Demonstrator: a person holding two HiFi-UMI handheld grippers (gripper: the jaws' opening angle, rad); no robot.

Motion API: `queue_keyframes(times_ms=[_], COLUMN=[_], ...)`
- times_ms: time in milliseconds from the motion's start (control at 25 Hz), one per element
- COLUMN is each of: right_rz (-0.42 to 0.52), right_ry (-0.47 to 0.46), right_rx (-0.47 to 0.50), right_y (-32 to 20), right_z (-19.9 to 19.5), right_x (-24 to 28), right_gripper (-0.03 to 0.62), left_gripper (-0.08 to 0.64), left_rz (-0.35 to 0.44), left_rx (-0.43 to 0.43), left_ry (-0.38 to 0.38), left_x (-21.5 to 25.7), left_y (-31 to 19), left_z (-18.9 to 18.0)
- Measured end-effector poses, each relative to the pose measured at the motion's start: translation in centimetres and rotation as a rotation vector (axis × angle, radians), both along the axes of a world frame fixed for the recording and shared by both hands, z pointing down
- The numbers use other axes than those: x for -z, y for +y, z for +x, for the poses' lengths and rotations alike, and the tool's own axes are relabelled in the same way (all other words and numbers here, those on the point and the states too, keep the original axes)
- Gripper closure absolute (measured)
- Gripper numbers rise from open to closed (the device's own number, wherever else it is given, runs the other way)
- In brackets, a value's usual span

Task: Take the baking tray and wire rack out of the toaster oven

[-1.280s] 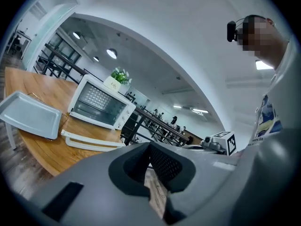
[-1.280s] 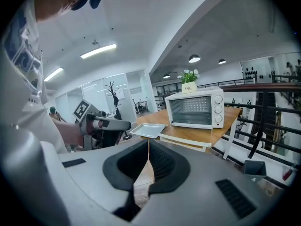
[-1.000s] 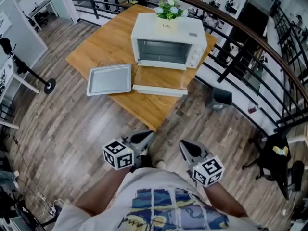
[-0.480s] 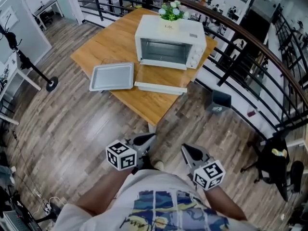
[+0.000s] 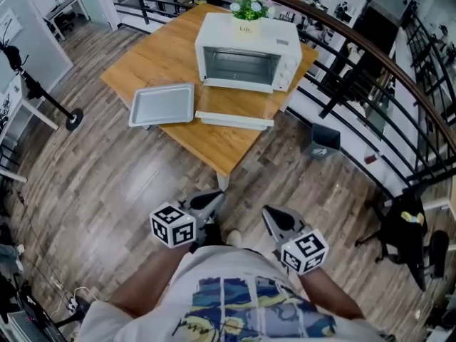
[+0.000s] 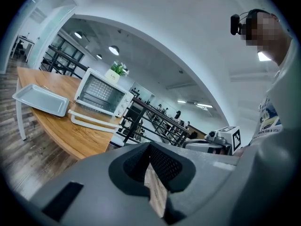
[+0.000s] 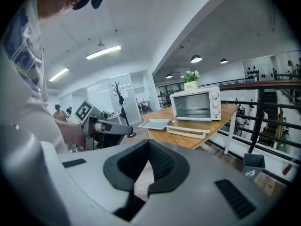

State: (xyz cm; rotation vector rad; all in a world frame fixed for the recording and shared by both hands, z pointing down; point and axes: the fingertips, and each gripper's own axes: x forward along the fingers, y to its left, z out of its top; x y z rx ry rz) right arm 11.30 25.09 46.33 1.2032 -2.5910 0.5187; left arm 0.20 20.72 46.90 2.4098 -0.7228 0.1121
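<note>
The tray [image 5: 162,105] lies on the table [image 5: 153,52] beside the oven [image 5: 246,48] — its door is down. The left tool [image 5: 212,198] and right tool [image 5: 271,215] are squeezed together — both empty.

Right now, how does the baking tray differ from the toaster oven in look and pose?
The baking tray is grey, flat and shallow; the toaster oven is a white box. The tray lies bare beside the oven; the oven stands with its door folded down and a potted plant on top. Both rest on the wooden table.
</note>
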Motion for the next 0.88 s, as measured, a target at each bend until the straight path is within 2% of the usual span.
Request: queue_keyframes(times_ms=[560, 880], right_rz=[-0.007, -0.002], right_ry=[-0.009, -0.008], right_rx=[0.025, 0.007], right_y=[-0.5, -1.5], right_z=[0.4, 0.8], right_x=[-0.7, -0.6], right_gripper=[0.592, 0.592], left_gripper=[0.557, 0.557], left_rz=[-0.013, -0.028], left_rx=[0.035, 0.016], left_ry=[-0.007, -0.020], left_x=[-0.7, -1.2], left_y=[-0.4, -1.0], left_z=[0.2, 0.5])
